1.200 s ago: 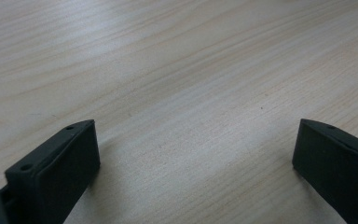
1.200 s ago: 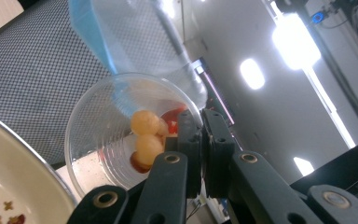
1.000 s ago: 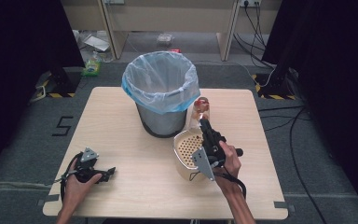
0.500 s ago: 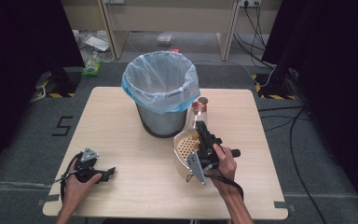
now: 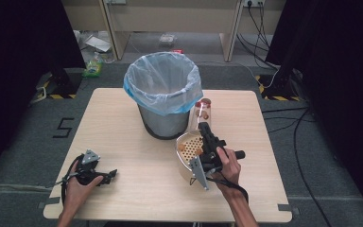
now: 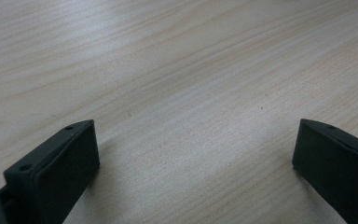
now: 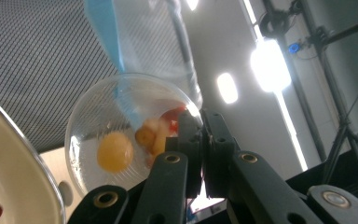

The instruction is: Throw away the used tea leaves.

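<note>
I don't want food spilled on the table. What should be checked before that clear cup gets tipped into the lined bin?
1. Right gripper shut on the clear plastic cup with food scraps: ok, jaws pinch its rim.
2. Grey mesh bin with blue liner open: ok.
3. Cup above the bin's rim: not ok, it sits beside the bin.
4. Cream perforated bowl clear of the lift: cannot tell.
5. Left gripper out of the way: ok, open, low over the wooden table.
</note>
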